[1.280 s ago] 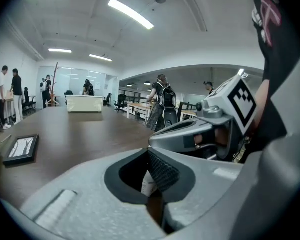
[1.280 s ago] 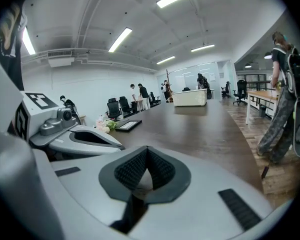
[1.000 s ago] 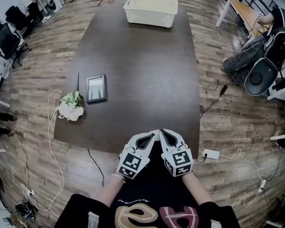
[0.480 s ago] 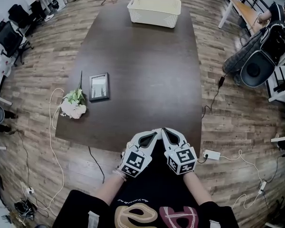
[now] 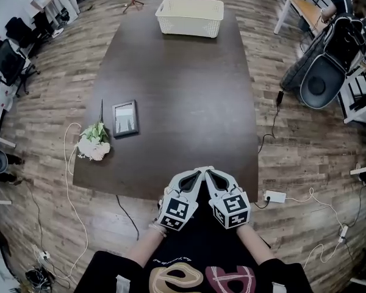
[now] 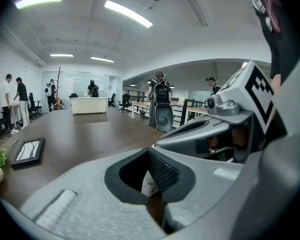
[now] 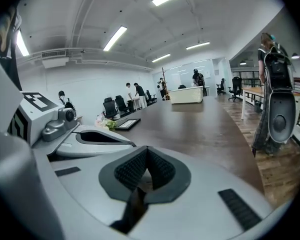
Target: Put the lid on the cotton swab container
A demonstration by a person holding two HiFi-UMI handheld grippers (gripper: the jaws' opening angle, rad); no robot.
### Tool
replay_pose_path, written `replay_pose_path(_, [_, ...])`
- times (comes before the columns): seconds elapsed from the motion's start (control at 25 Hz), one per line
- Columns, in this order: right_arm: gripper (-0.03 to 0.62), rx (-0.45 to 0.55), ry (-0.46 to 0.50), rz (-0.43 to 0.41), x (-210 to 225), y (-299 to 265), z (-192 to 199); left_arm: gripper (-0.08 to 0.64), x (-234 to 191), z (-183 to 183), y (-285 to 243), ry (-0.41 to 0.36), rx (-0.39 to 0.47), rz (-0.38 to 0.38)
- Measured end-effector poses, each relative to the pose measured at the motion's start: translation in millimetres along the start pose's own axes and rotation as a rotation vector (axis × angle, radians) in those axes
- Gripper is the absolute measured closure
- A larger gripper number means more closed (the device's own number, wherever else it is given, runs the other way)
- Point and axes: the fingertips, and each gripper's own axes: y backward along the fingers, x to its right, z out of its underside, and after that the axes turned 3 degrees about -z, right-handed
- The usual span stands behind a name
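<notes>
Neither a cotton swab container nor a lid shows in any view. My left gripper (image 5: 197, 173) and right gripper (image 5: 209, 172) hang side by side at the near edge of the dark table (image 5: 183, 102), tips almost touching each other. The left gripper view shows the left gripper (image 6: 149, 152) shut with nothing between its ribbed pads, and the right gripper's body (image 6: 215, 129) close beside it. In the right gripper view the right gripper (image 7: 146, 149) is shut and empty too, with the left gripper's body (image 7: 90, 136) at its left.
A white slatted basket (image 5: 190, 16) stands at the table's far end. A small picture frame (image 5: 124, 117) lies flat near the left edge, with a bunch of white flowers (image 5: 93, 142) beside it. Cables and a power strip (image 5: 272, 196) lie on the floor; people and chairs stand around.
The head camera has shifted a little, so the table sits slightly differently in the picture. Both grippers stay in place, still shut.
</notes>
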Motion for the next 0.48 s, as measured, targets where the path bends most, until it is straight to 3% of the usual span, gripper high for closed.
replay_pose_path(0.48, [0.586, -0.011, 0.027, 0.039, -0.7, -0.4, 2.0, 0.554, -0.1, 1.4, 0.7, 0.021, -0.001, 0.038])
